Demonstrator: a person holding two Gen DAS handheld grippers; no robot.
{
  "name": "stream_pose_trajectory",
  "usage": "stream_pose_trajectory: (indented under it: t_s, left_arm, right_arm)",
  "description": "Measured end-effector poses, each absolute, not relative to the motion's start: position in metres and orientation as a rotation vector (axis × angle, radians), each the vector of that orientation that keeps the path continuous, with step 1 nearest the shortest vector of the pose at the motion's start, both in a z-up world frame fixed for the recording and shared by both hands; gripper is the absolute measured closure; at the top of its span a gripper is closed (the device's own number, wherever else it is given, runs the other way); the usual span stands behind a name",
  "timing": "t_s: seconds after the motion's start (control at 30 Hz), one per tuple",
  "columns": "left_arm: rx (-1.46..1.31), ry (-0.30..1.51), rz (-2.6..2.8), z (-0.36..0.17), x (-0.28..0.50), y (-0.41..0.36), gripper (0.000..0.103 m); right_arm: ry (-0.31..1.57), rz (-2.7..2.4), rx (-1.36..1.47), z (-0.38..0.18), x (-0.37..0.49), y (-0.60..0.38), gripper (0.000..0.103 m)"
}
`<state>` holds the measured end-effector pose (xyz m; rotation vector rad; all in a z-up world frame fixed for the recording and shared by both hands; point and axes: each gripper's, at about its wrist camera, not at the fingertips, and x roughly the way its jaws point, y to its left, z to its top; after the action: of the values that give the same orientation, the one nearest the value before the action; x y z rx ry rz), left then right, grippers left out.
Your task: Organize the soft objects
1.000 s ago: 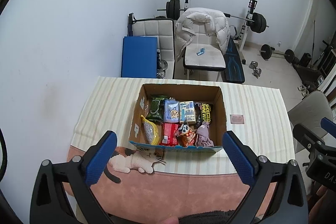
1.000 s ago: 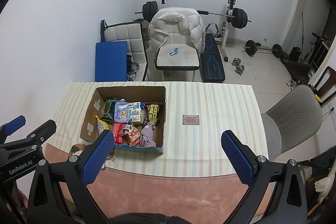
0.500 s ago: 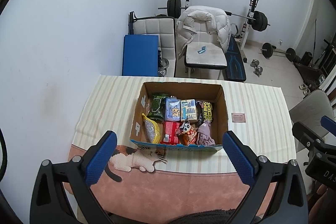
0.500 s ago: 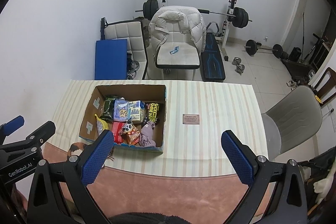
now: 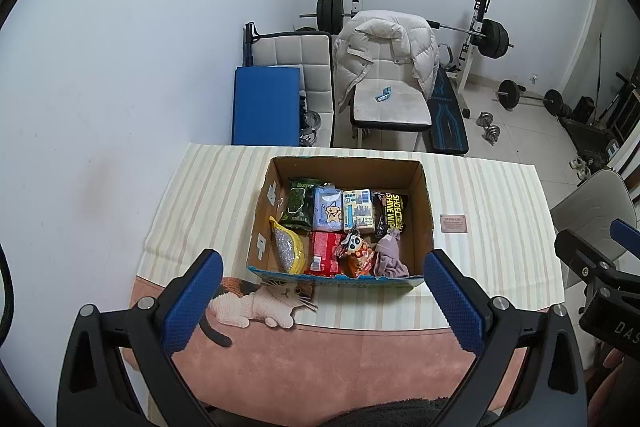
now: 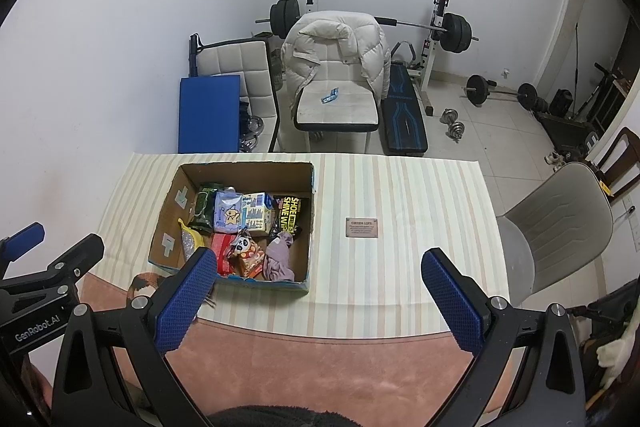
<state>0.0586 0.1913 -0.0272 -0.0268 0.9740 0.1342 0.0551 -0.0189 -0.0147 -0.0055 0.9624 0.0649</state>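
Both claws hang wide open above the near edge of the table (image 5: 208, 195), holding nothing: the left claw (image 5: 320, 299) has its blue-padded fingers (image 5: 188, 307) spread to either side of the cardboard box (image 5: 424, 195), and the right claw (image 6: 318, 301) hovers over the bare striped cloth to the right of that box, its left finger (image 6: 186, 299) overlapping the box's near corner in its own view. The box sits open-topped on the striped cloth, toward the table's left half, and the soft things are all inside it — a purple cloth bundle (image 5: 390, 257) in the near right corner, a small panda toy (image 5: 354, 247) beside it, a red packet (image 5: 325, 253), and a yellow pouch (image 5: 286, 251) against the left wall. Behind those stand a dark green pack (image 5: 300, 205), a light blue pack with a star figure (image 5: 328, 213), a white and blue carton (image 5: 358, 213) and a black packet with yellow lettering (image 5: 392, 215). A small pink card (image 6: 361, 227) lies on the cloth, well apart from the box on its right. A cat picture (image 5: 260, 301) shows on the pink table edge just in front of the box. Beyond the table stand a chair draped with a white puffer jacket (image 5: 384, 43) and a barbell rack (image 5: 478, 35).
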Motion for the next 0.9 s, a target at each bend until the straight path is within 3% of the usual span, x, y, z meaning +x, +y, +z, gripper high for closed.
stream_pose_trajectory:
  t_s: [0.9]
  left_arm:
    - [-0.039, 0.965, 0.142, -0.0228, 0.0585, 0.1915, 0.000]
  right_arm:
    - [0.962, 0.056, -0.014, -0.0152, 0.0556, -0.0238, 0.000]
